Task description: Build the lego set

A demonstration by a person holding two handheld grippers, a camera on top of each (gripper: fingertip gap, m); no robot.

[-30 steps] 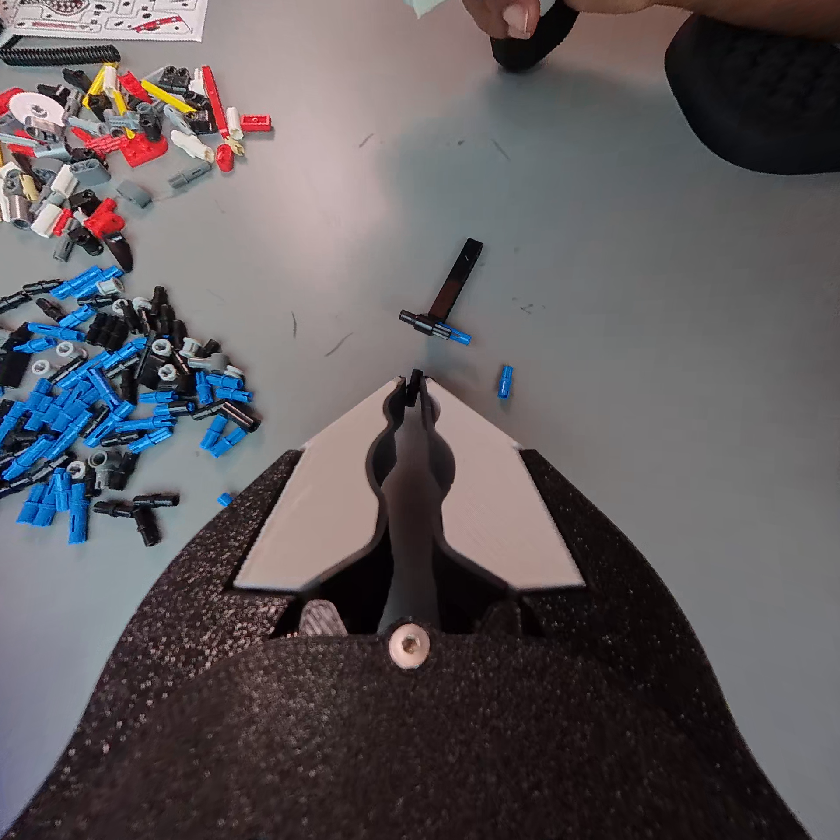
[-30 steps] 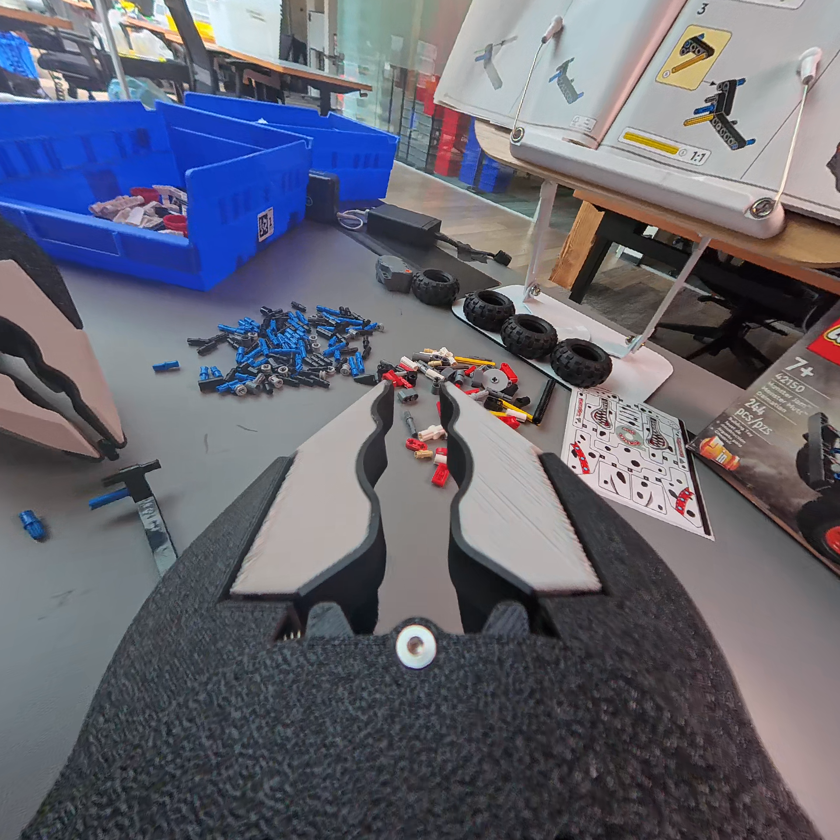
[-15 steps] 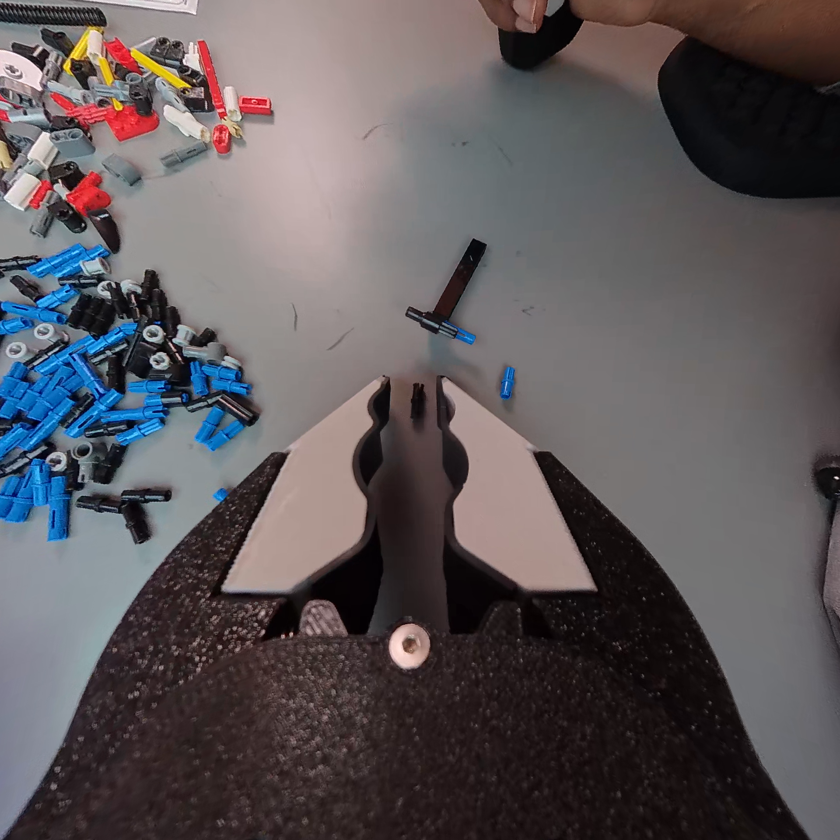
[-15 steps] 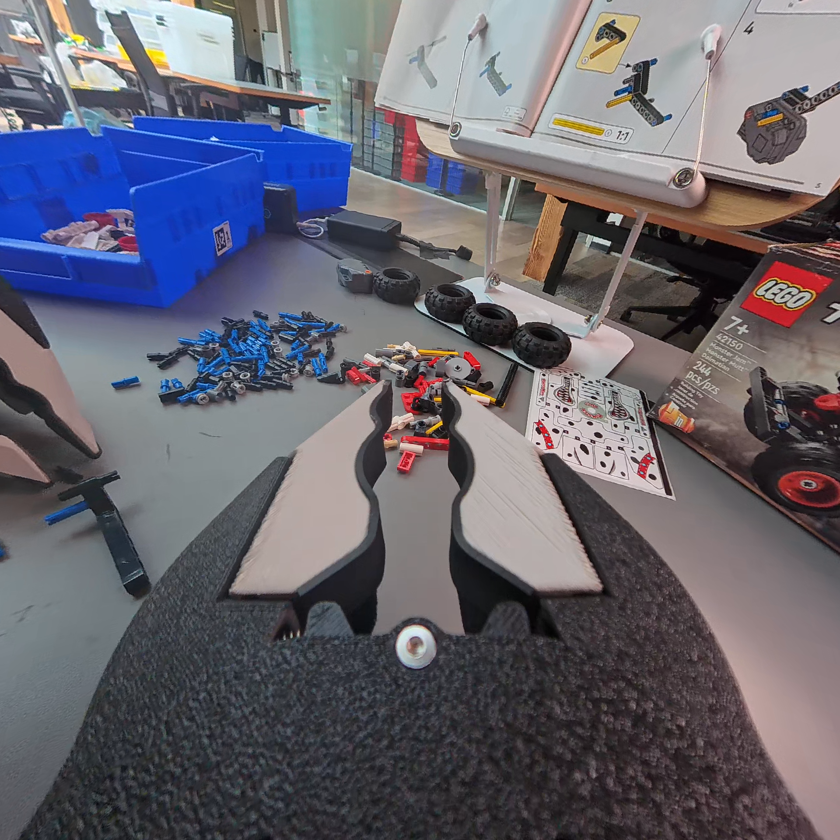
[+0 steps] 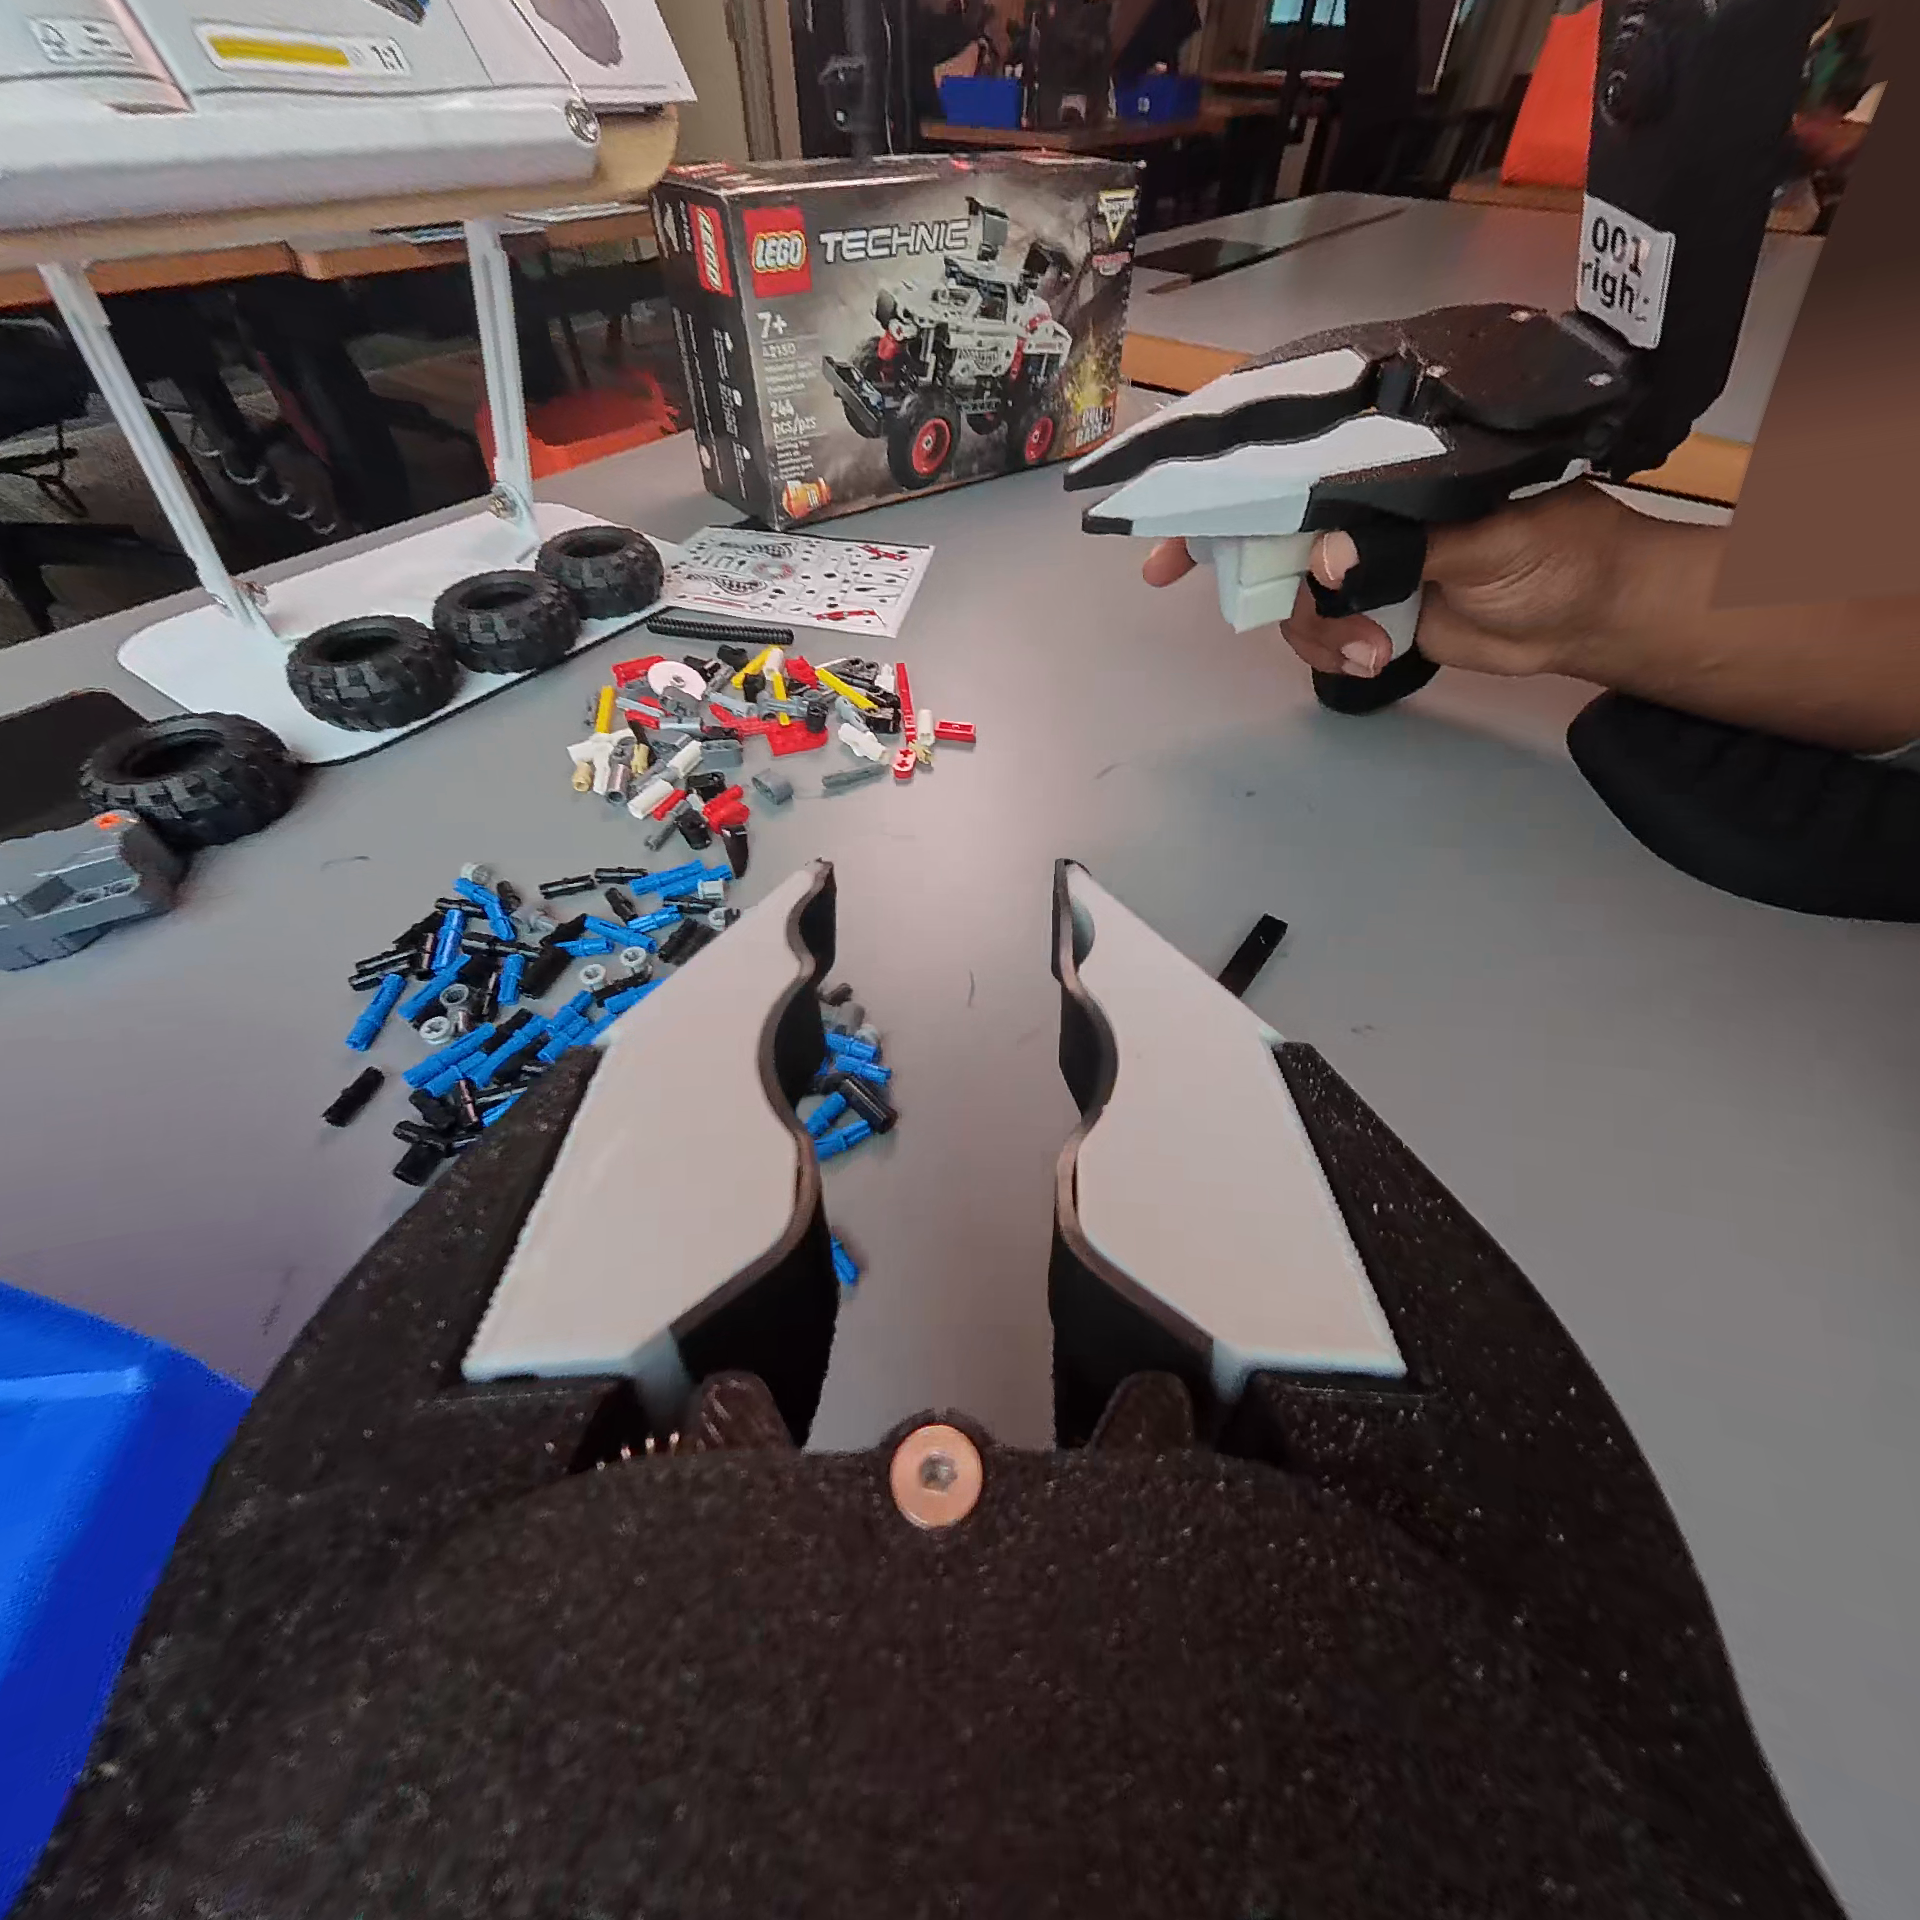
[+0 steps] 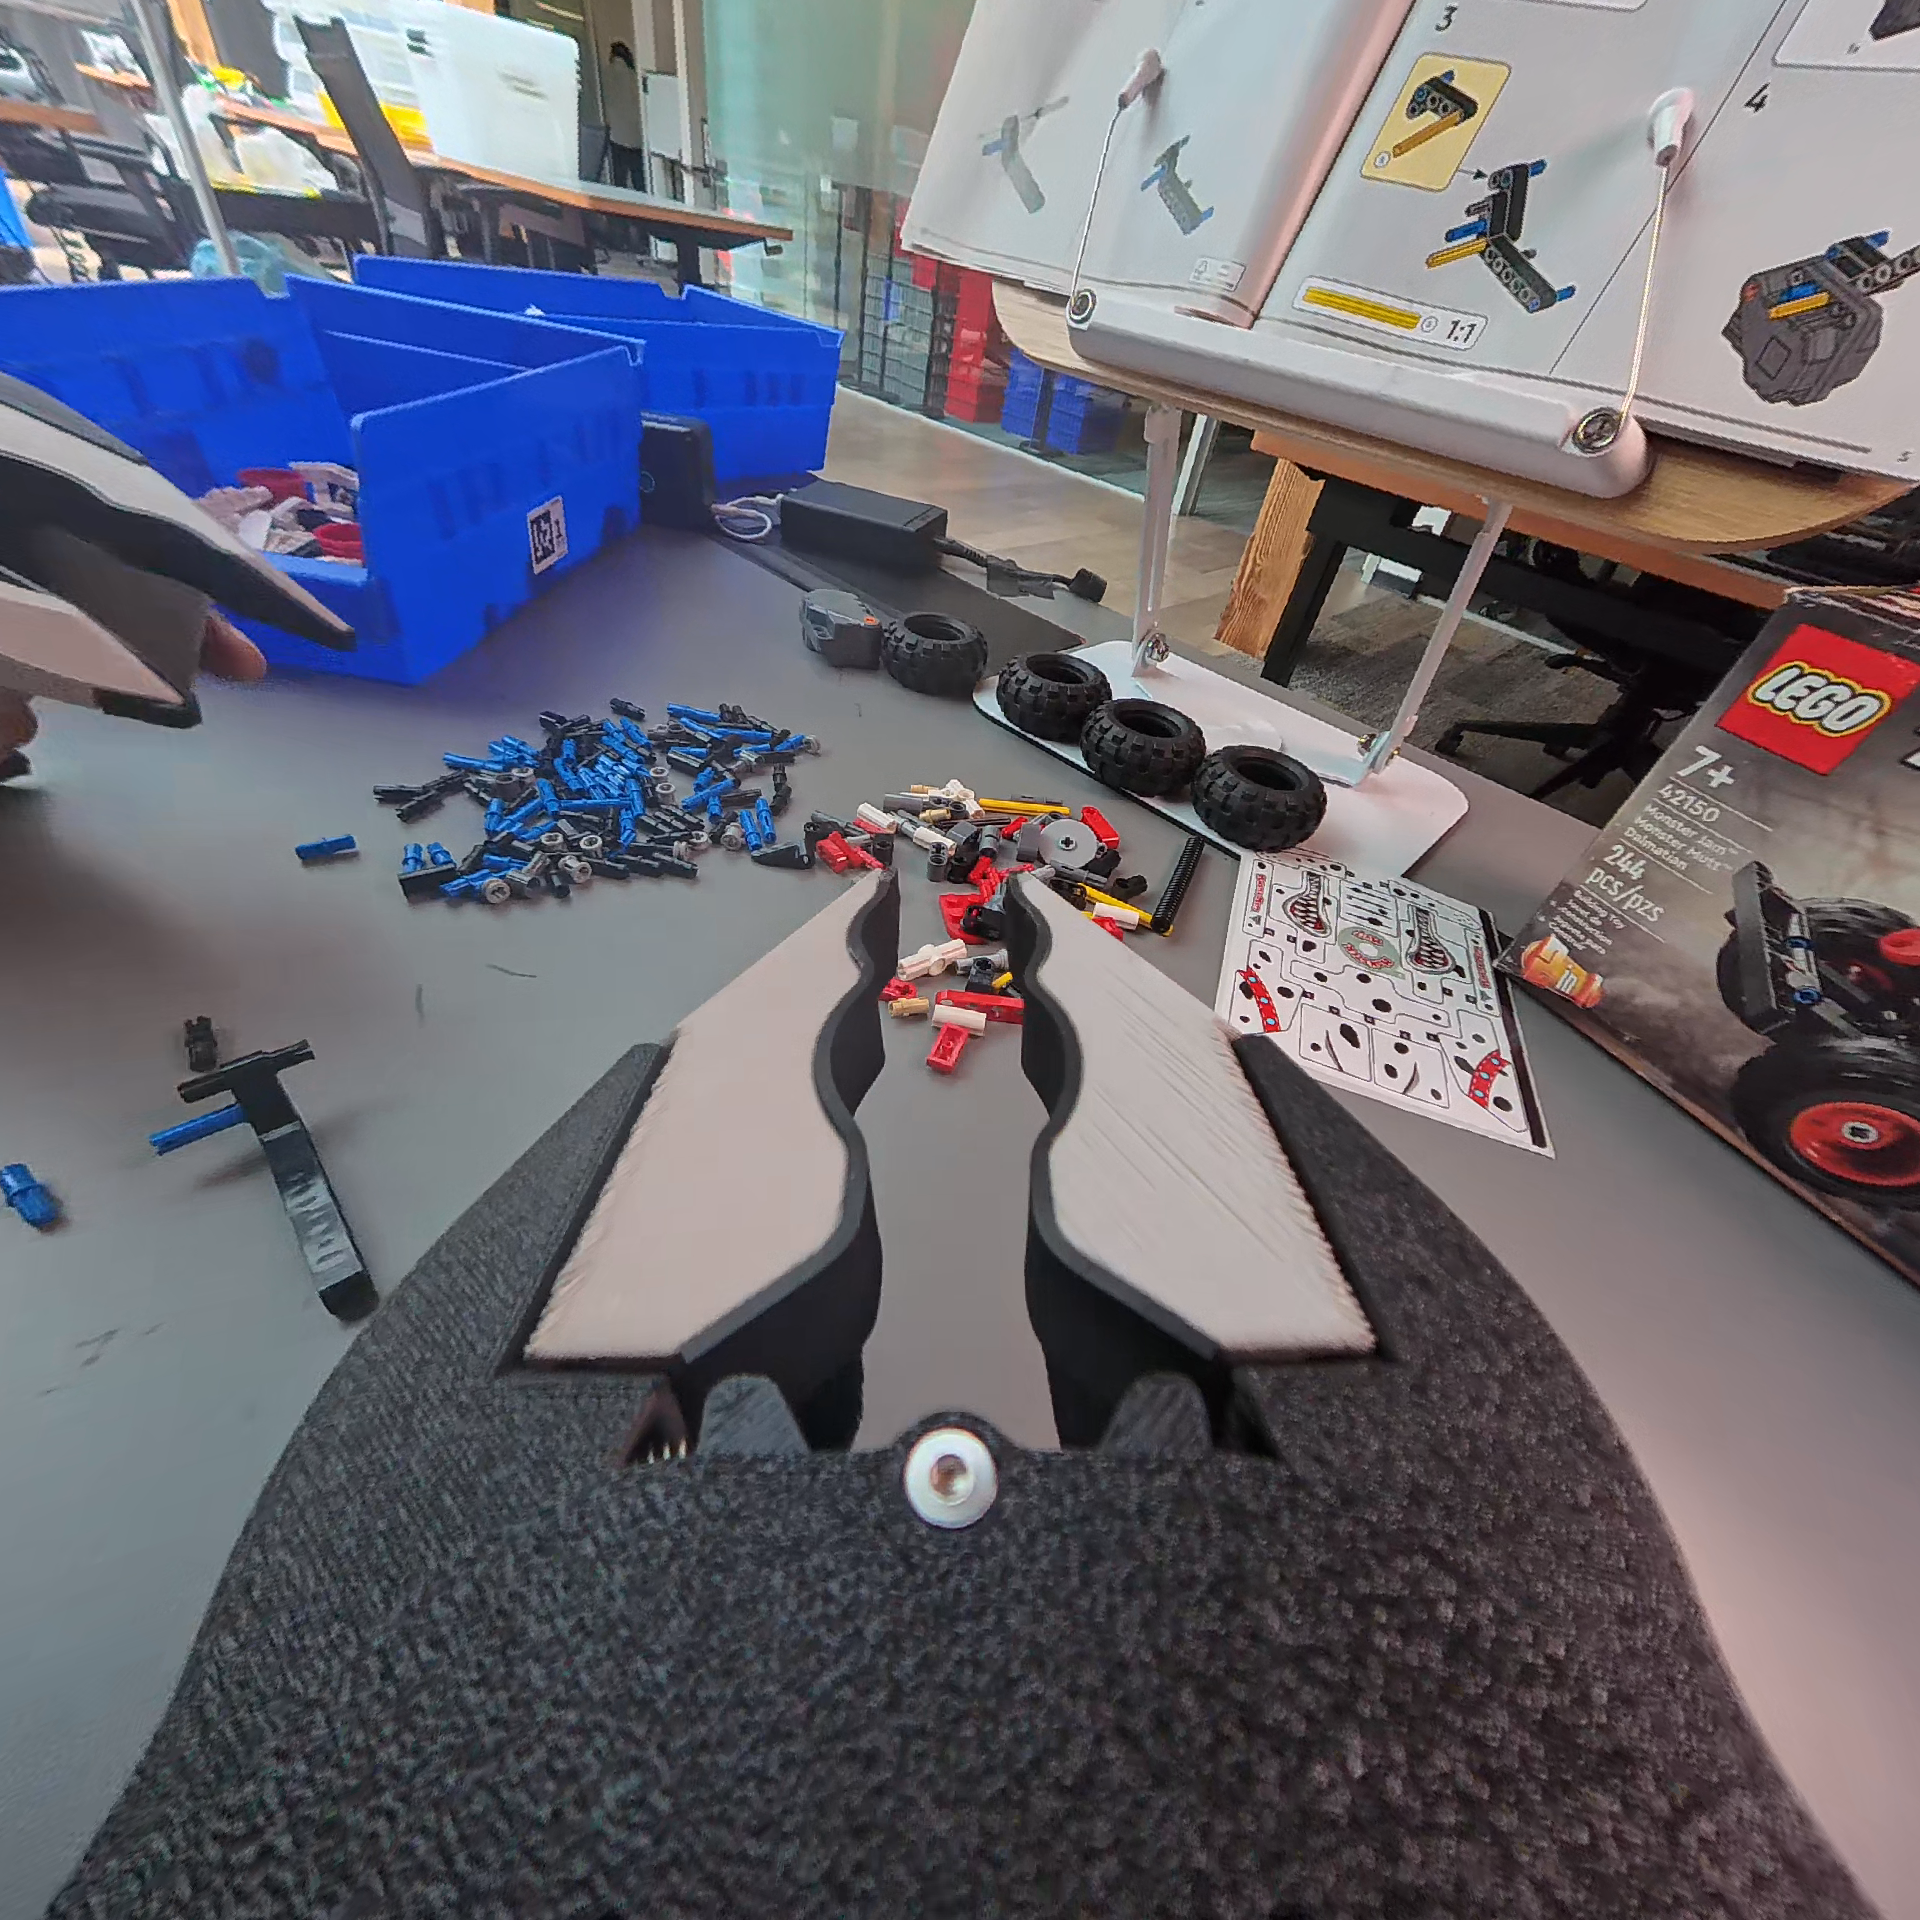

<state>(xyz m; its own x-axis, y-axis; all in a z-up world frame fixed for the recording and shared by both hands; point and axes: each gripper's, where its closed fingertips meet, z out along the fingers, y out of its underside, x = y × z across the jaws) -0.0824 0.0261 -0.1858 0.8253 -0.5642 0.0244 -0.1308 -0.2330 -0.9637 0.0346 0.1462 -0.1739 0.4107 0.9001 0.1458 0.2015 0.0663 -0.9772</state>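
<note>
A black beam with a black cross pin and a blue pin through its end lies on the grey table, left of my right gripper. A small black pin lies just beyond it and a loose blue pin to its left. My right gripper is slightly open and empty, above the mixed red, white and yellow parts. My left gripper is wide open and empty, raised over the table; only the beam's tip shows beside its right finger. The right gripper shows there too, hand-held at upper right.
A pile of blue and black pins lies left of the left gripper. Black tyres, a grey motor, a sticker sheet, the set's box, the instruction booklet on its stand and blue bins ring the work area. The tips of one gripper are about 20 cm away from the tips of the other. From my left tips it is roughly 9 cm to the small black pin; from my right, 20 cm.
My left gripper let go of the small black pin, opened wide and tilted up away from the table. The pin now lies by the beam. The right gripper shifted slightly.
</note>
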